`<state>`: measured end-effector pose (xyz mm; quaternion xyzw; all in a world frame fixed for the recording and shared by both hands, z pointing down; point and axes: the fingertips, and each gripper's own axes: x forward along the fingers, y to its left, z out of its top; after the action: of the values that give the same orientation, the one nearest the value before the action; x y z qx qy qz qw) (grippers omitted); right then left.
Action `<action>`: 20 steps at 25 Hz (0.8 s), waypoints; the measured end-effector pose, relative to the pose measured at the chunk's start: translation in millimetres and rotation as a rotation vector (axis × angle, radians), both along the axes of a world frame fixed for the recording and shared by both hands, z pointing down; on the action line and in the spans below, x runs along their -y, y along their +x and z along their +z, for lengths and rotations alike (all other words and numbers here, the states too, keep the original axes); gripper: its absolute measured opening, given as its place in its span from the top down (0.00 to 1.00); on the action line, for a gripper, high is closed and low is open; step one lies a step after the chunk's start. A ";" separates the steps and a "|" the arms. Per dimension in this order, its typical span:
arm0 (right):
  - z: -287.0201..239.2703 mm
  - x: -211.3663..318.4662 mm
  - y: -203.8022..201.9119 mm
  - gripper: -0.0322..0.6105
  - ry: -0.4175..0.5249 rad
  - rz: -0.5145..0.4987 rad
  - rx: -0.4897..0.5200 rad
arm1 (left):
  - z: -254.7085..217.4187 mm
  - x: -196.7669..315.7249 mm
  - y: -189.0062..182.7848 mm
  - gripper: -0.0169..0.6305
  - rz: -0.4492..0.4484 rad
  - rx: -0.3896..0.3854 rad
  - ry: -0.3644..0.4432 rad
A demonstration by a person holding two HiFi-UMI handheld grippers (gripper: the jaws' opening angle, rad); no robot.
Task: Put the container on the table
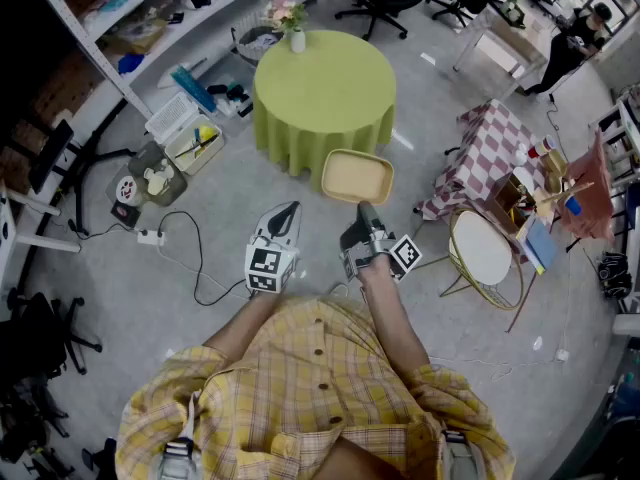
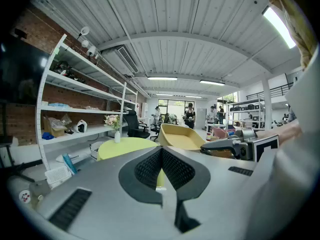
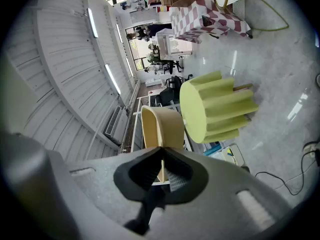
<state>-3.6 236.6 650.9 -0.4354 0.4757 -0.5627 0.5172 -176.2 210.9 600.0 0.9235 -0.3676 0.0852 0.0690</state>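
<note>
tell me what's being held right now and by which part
The right gripper is shut on the near rim of the yellow container. The left gripper is shut and holds nothing.

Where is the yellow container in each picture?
Head view: the container at centre, held by the right tool.
Left gripper view: container just right of centre.
Right gripper view: container at centre, rim between the jaws.
Shared landmark: the round green table.
</note>
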 end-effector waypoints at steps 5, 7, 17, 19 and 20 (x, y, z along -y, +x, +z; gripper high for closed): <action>-4.4 0.1 -2.7 0.93 0.000 -0.001 0.008 | -4.0 1.2 -3.5 0.97 -0.005 0.003 -0.001; -2.6 -0.8 1.4 0.93 0.002 -0.002 -0.003 | -5.9 0.2 -0.9 0.97 -0.010 -0.004 0.000; -1.1 -5.0 24.7 0.93 -0.007 -0.022 -0.006 | -1.7 -6.5 25.2 0.97 -0.014 0.015 0.008; 0.7 -7.2 33.9 0.93 -0.010 -0.035 -0.008 | -1.2 -9.7 34.5 0.97 -0.028 0.007 0.009; 1.4 -8.9 39.2 0.93 -0.011 -0.043 -0.013 | -0.7 -12.4 39.5 0.97 -0.037 0.003 0.007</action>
<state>35.6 245.5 652.3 -0.4315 0.4851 -0.5734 0.4997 -136.7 223.3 599.3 0.9167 -0.3848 0.0843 0.0668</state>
